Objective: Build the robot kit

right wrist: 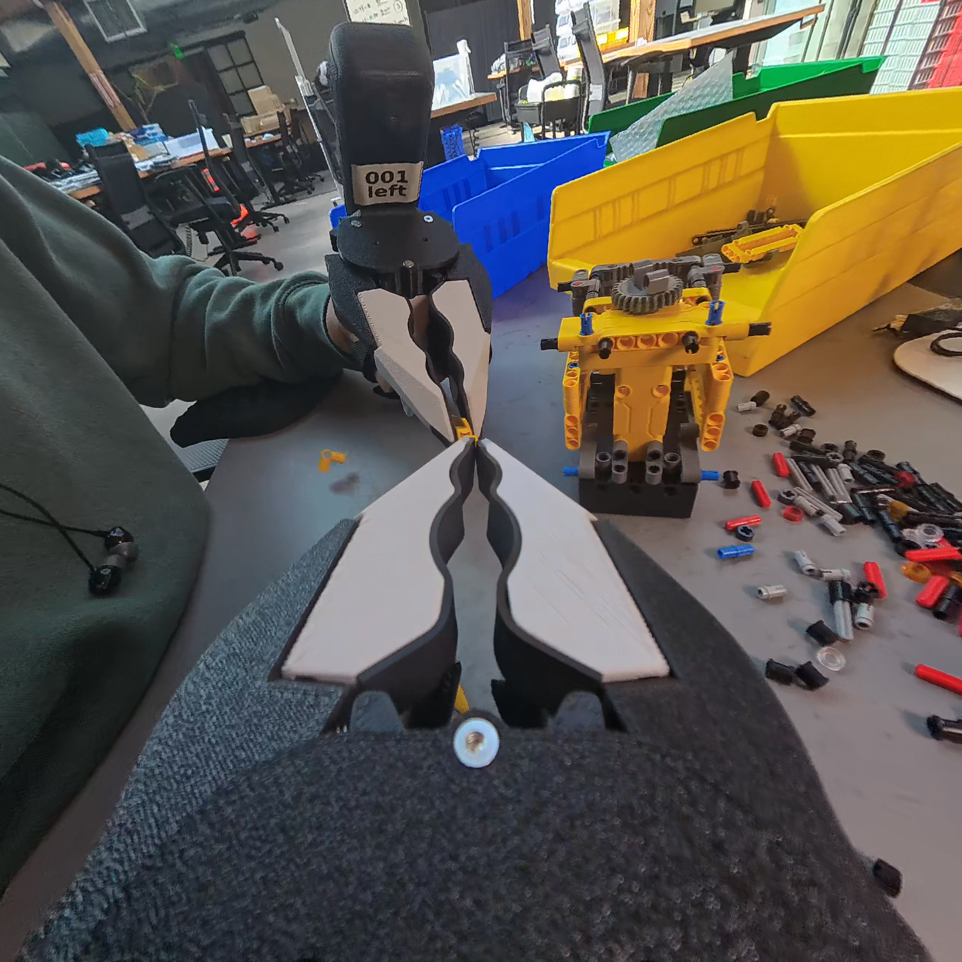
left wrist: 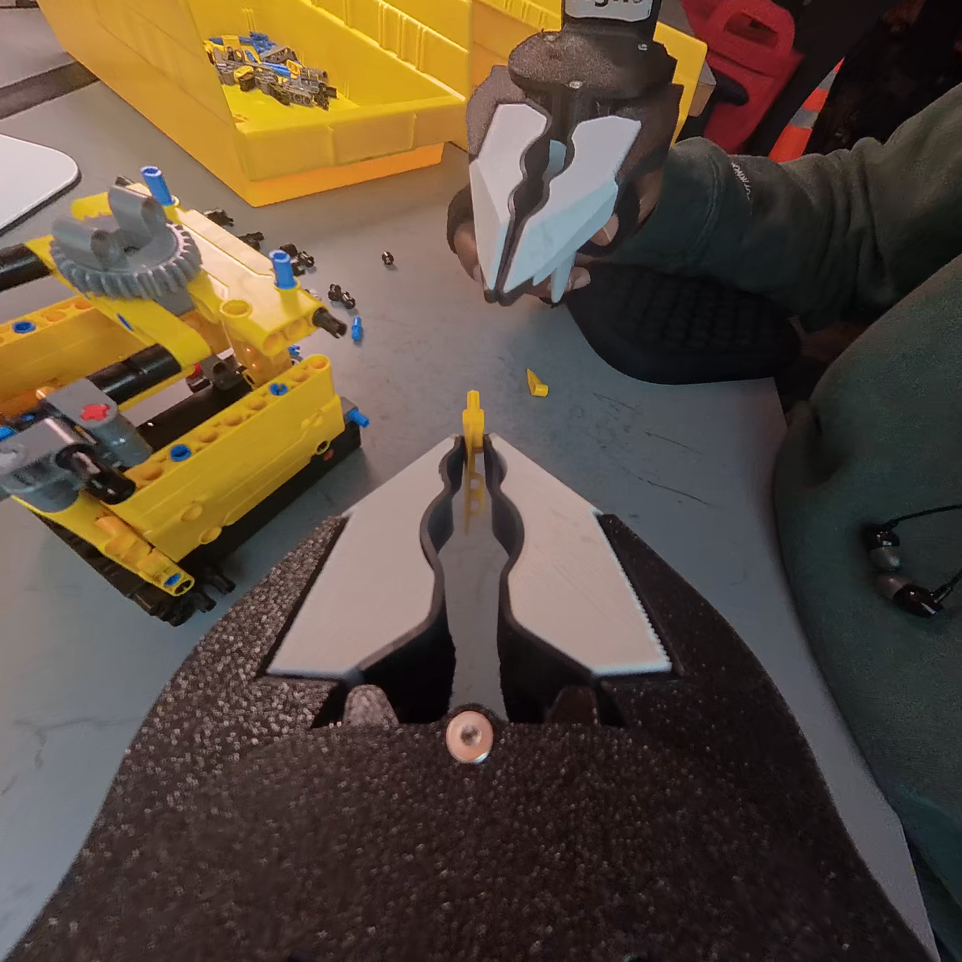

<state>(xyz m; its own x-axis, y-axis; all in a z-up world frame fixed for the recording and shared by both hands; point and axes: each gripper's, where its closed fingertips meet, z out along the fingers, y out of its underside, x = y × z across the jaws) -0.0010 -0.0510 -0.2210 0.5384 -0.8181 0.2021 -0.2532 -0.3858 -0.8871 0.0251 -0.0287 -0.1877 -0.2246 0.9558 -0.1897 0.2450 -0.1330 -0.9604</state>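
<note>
Tabletop (left wrist: 572,520) clutter runs left to right in the left wrist view. At nine o'clock stands a yellow brick-built model (left wrist: 172,395) with a grey gear (left wrist: 127,260) on top and blue pins sticking up; loose black connectors (left wrist: 341,296) lie just beside it, toward centre. Behind it, at eleven o'clock, sits a yellow bin (left wrist: 333,130) with a small heap of parts inside.

At centre, the left tool (left wrist: 472,442) is clamped on a thin yellow beam (left wrist: 473,468), held edge-on so its tip pokes out beyond the fingertips. The beam looks light, stiff and smooth-sided (a slippery plastic, I judge), so a pinch across its flat faces near the middle should hold it best. A small yellow piece (left wrist: 536,389) lies on the tabletop just past it, at one o'clock.

At twelve to one o'clock hangs the right tool (left wrist: 497,294), fingers pointing down and pressed together; the right wrist view shows its tips (right wrist: 475,446) meeting at the beam's yellow end (right wrist: 463,428), though whether they actually pinch it I cannot tell.

Farthest right, a green sleeve (left wrist: 807,208) and dangling black earbuds (left wrist: 900,578) fill three o'clock.
</note>
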